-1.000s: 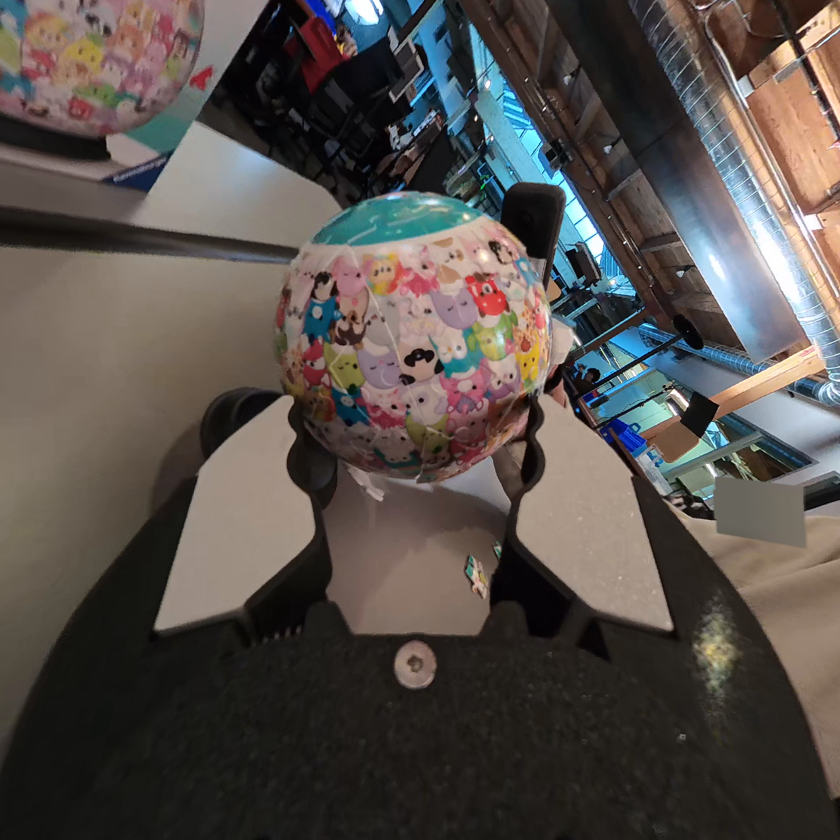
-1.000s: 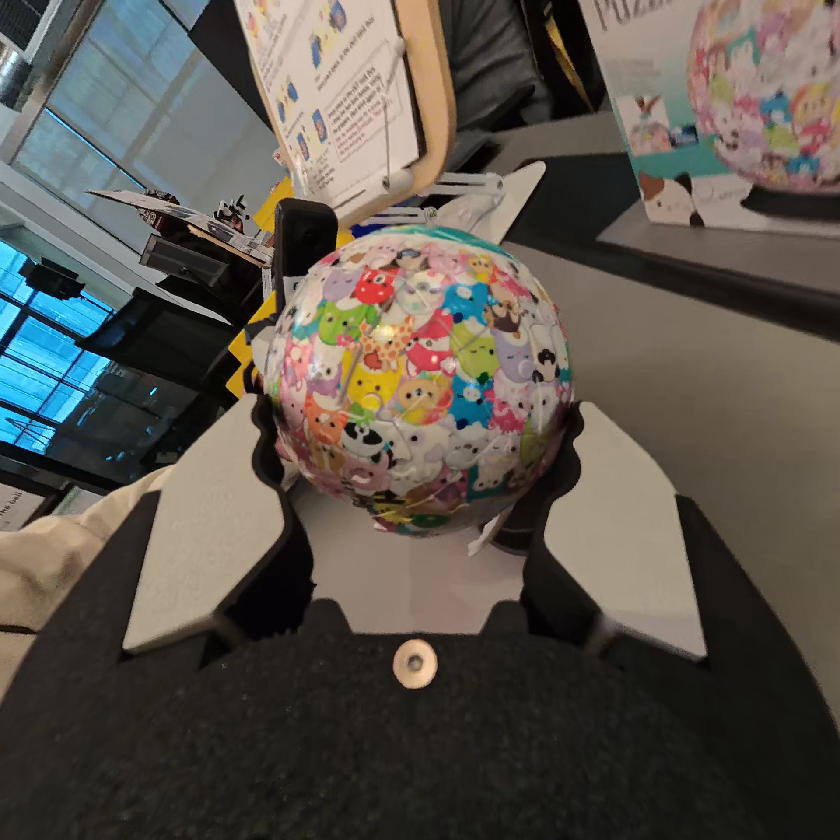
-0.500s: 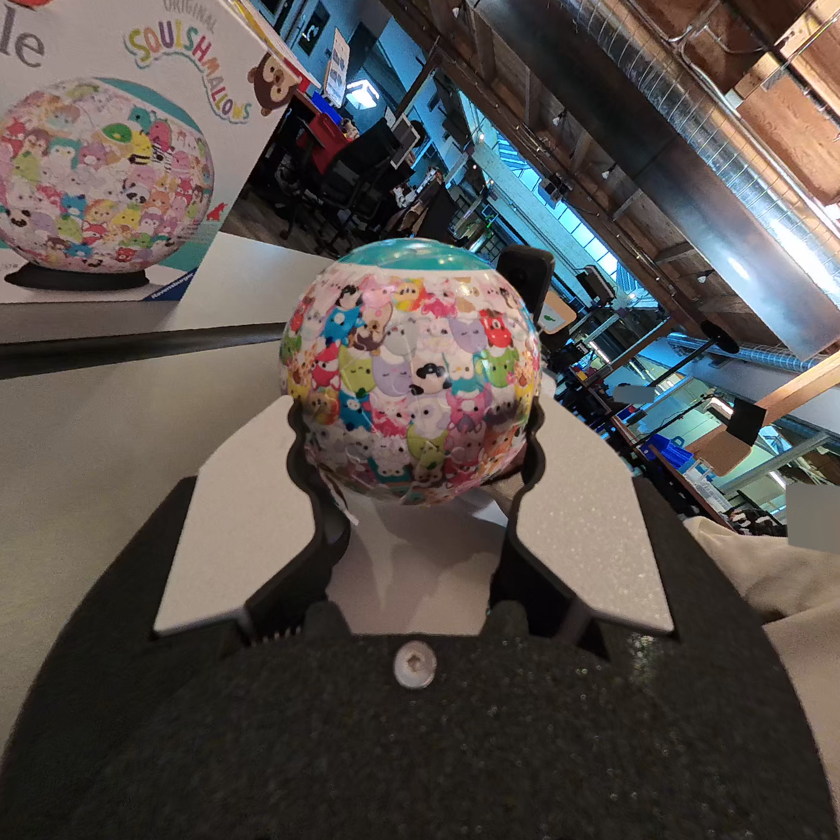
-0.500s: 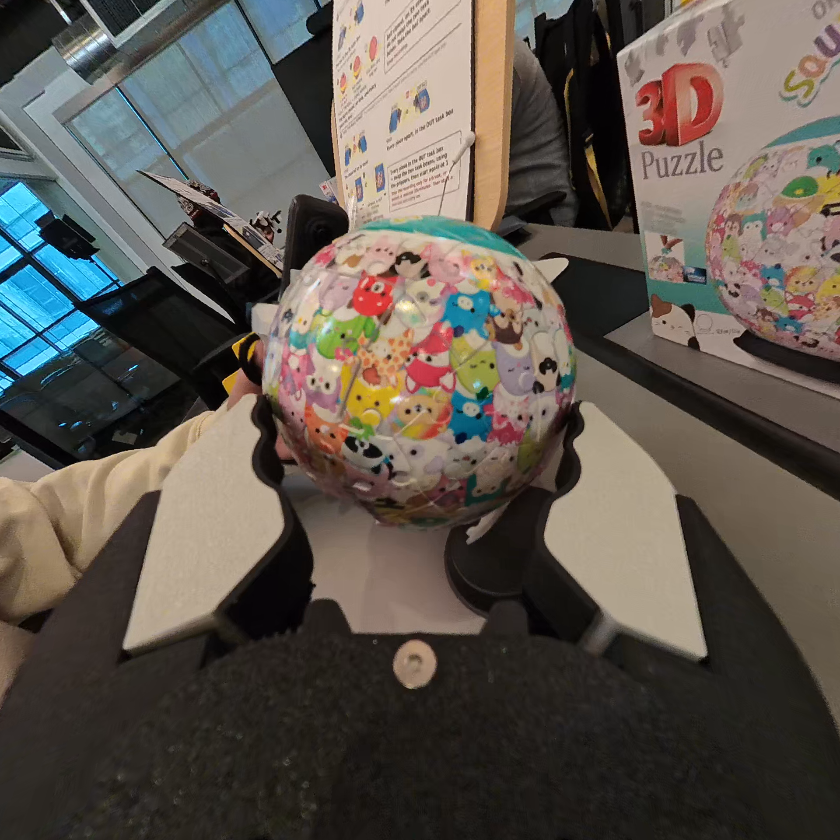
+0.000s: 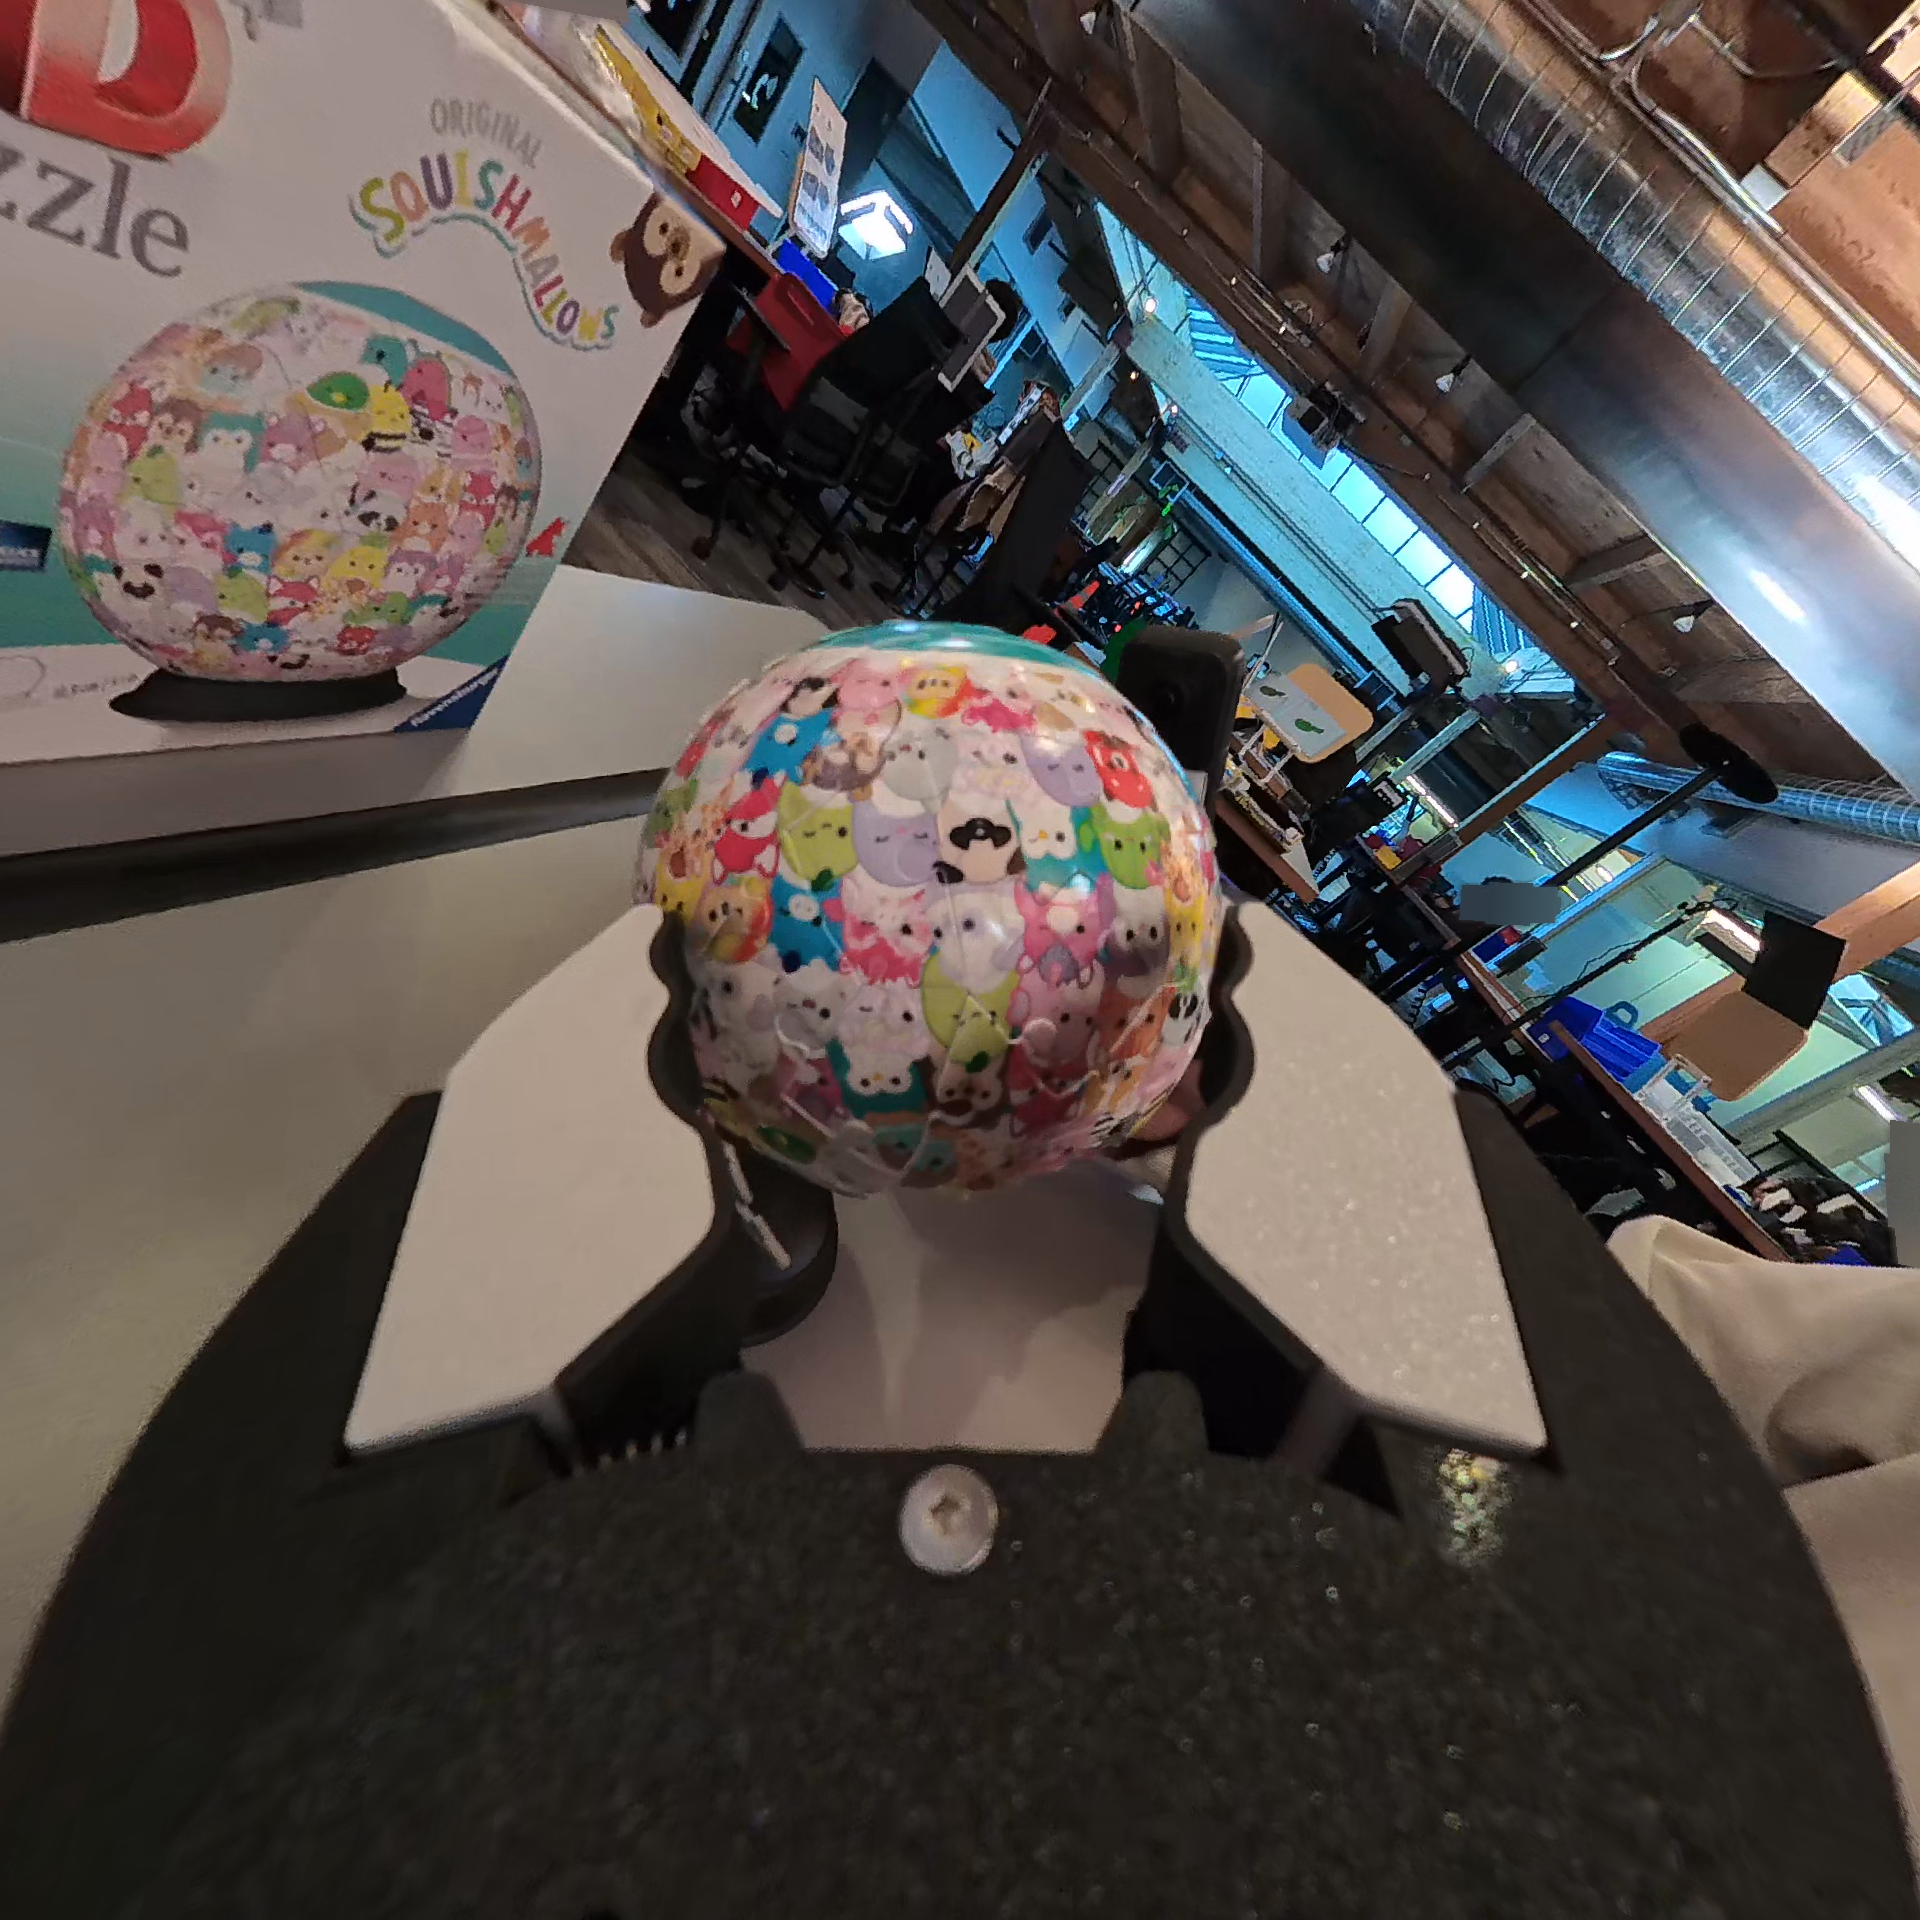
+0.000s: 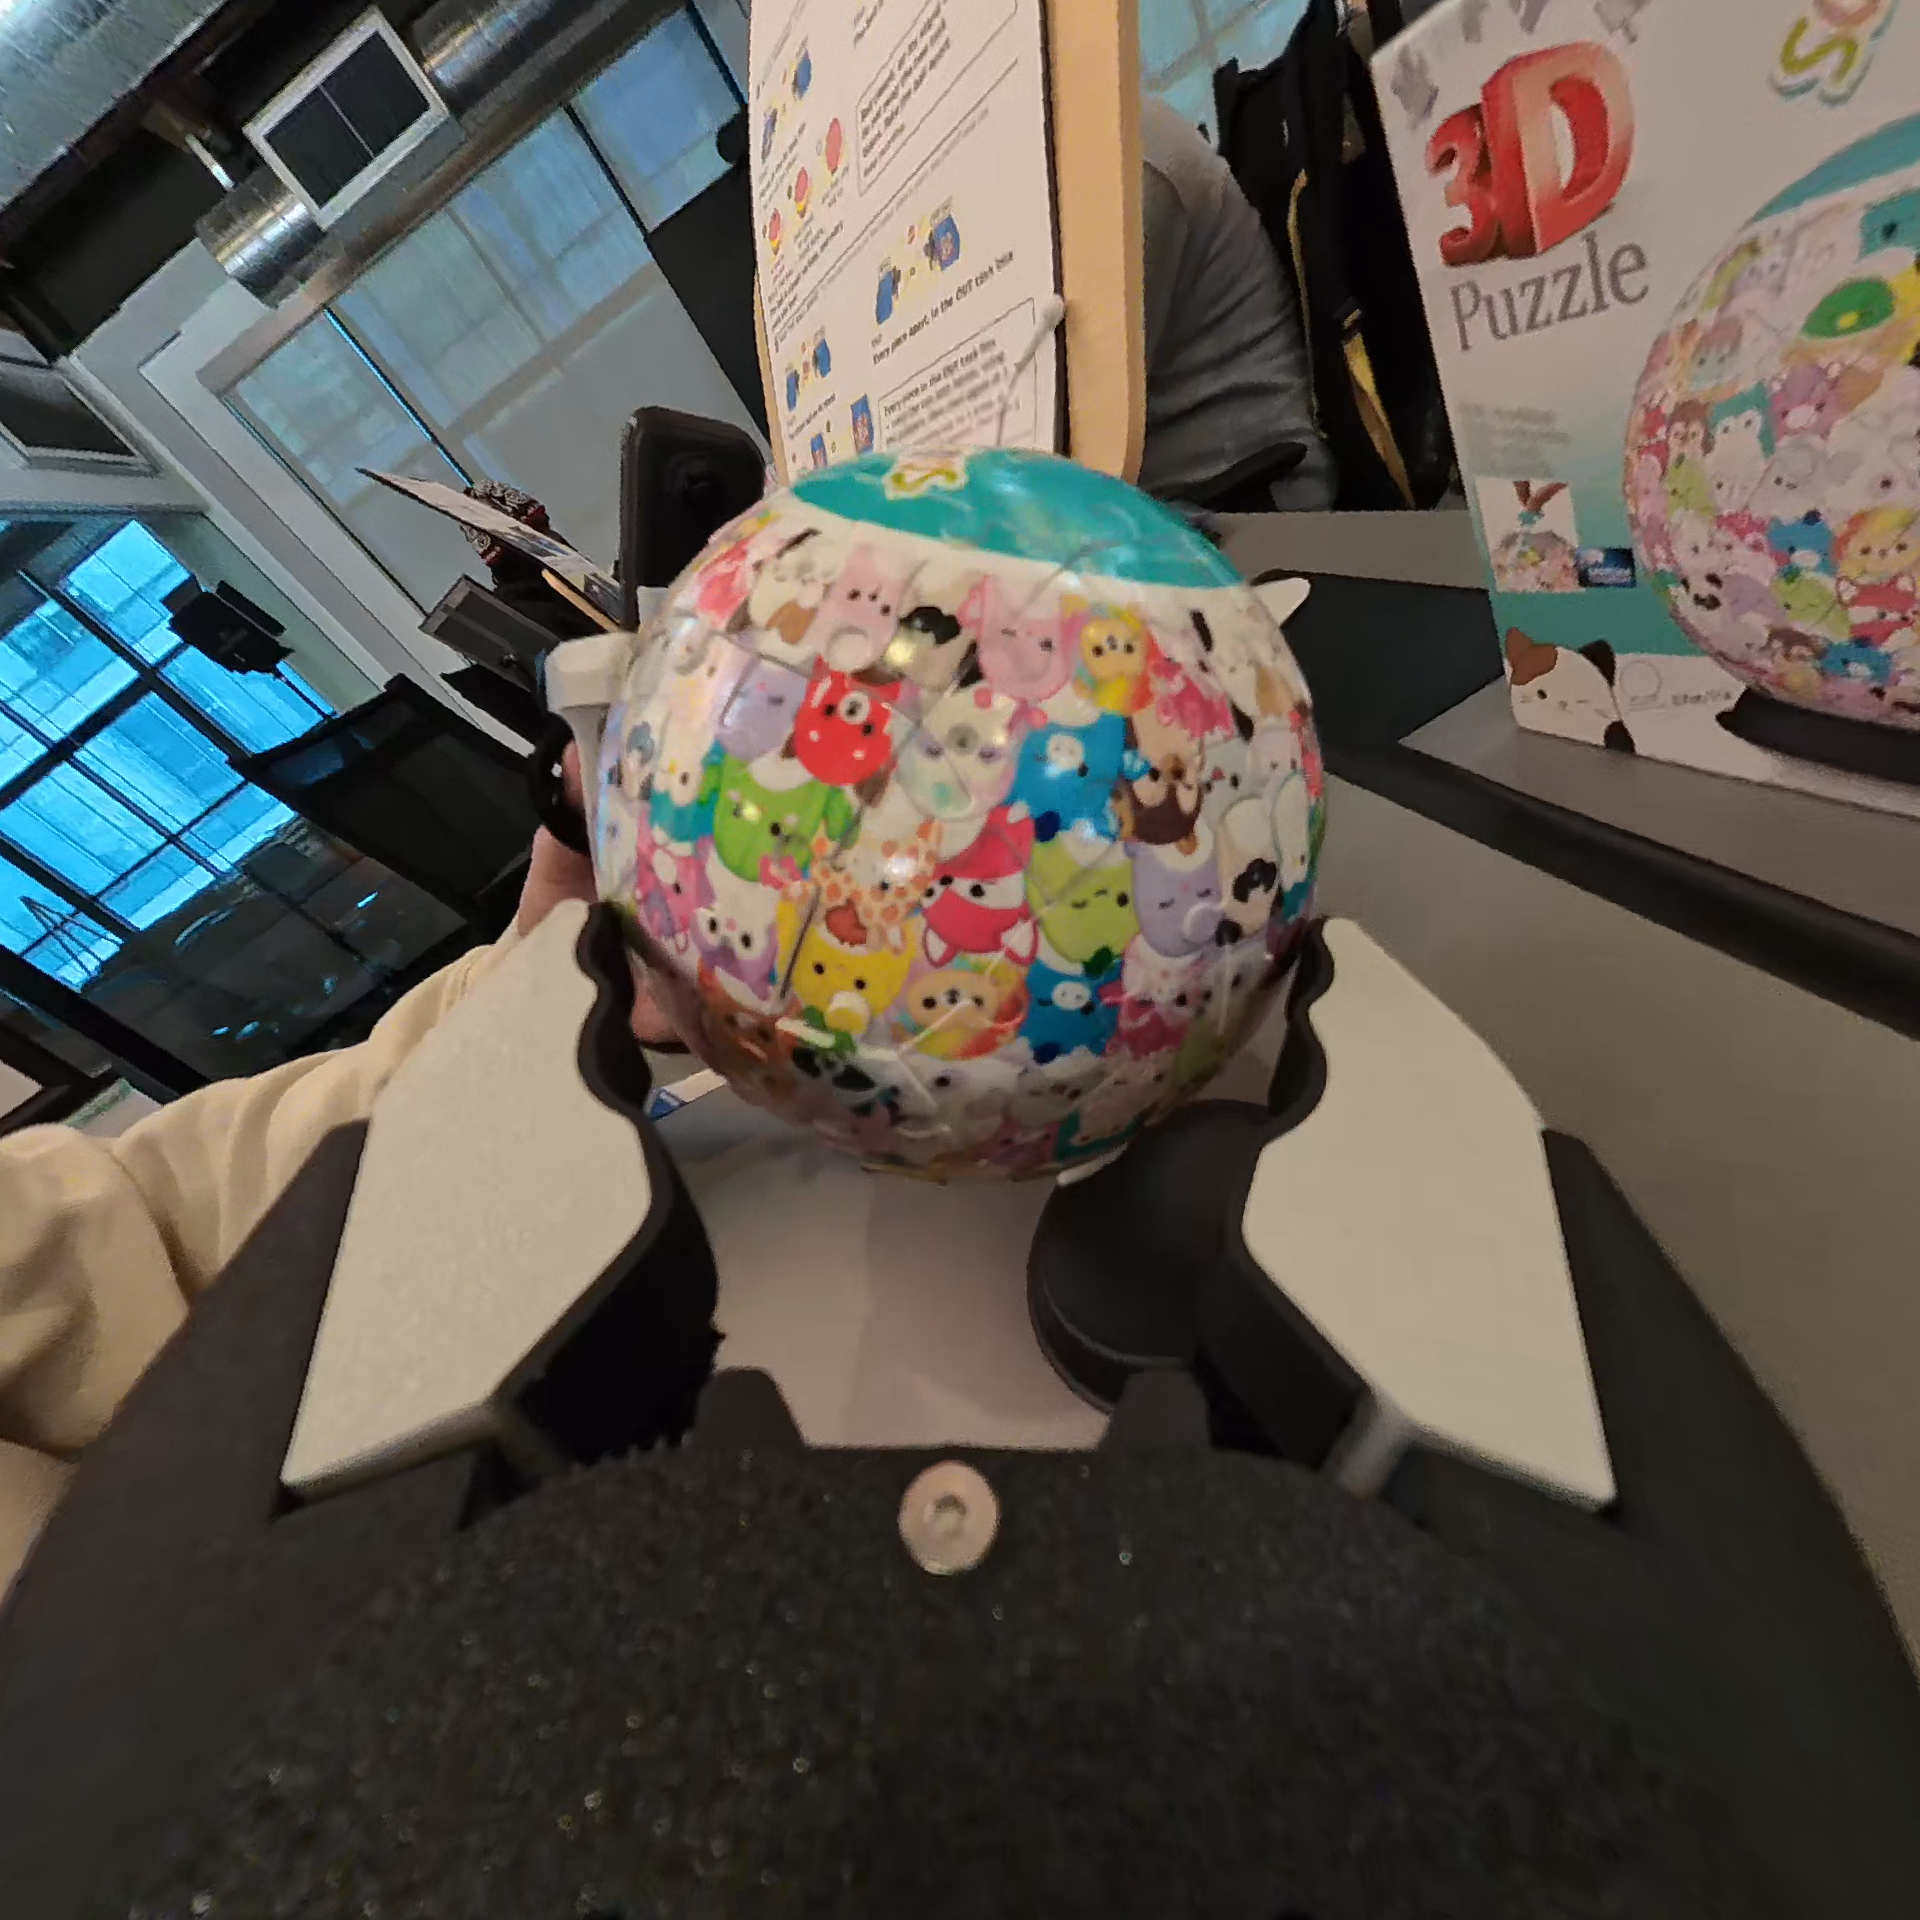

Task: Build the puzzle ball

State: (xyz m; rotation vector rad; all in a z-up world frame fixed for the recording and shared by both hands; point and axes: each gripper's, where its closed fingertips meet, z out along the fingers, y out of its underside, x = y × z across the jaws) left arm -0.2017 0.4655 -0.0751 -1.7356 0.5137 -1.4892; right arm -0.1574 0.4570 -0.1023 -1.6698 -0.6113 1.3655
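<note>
Centre of both wrist frames: the puzzle ball [image 5: 935,914], covered in small cartoon animals with a teal cap on top, raised above the pale grey table [image 5: 208,1091]. Left gripper [image 5: 948,1029] pinches it, both black fingers pressed to the ball's lower flanks. Right gripper [image 6: 961,1029] clamps it the same way from the opposite side, fingers against its lower sides. Black round stand [image 6: 1117,1257] sits on the table just below and right of the ball in the right wrist frame, apart from it. Puzzle box [image 5: 291,395] with a picture of the finished ball stands upper left in the left frame, upper right in the right. Clipboard with an instruction sheet [image 6: 914,208] stands top centre, behind the ball. Cream sleeve [image 6: 156,1226] at left edge.
</note>
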